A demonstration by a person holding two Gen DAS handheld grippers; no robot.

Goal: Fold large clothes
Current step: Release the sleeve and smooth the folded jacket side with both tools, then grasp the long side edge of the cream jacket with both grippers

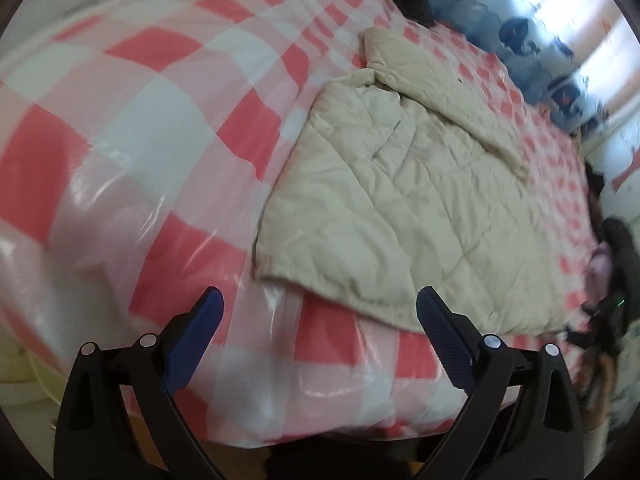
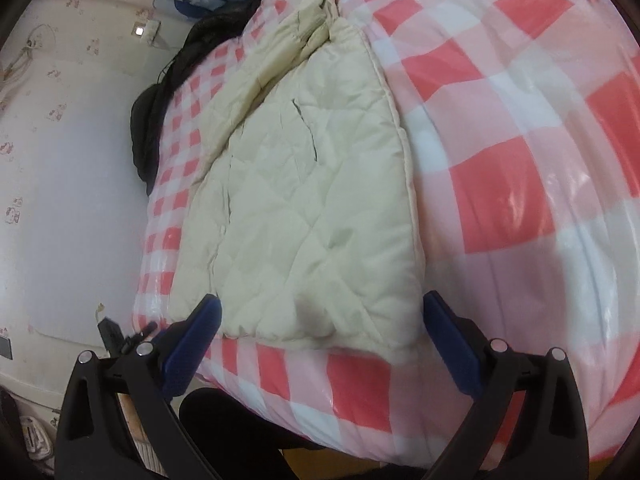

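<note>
A cream quilted jacket [image 1: 400, 184] lies folded lengthwise on a bed with a pink, red and white checked cover [image 1: 160, 120]. It also shows in the right wrist view [image 2: 304, 200], its hem near the bed's front edge and its collar far away. My left gripper [image 1: 320, 300] is open and empty, above the bed's front edge just left of the jacket's near corner. My right gripper [image 2: 320, 308] is open and empty, its blue pads either side of the jacket's hem, not touching it.
A blue whale-print pillow [image 1: 520, 28] lies at the head of the bed. A dark garment [image 2: 168, 92] hangs off the bed's far side by a pale wall [image 2: 72, 160]. Shiny clear plastic covers the bedding.
</note>
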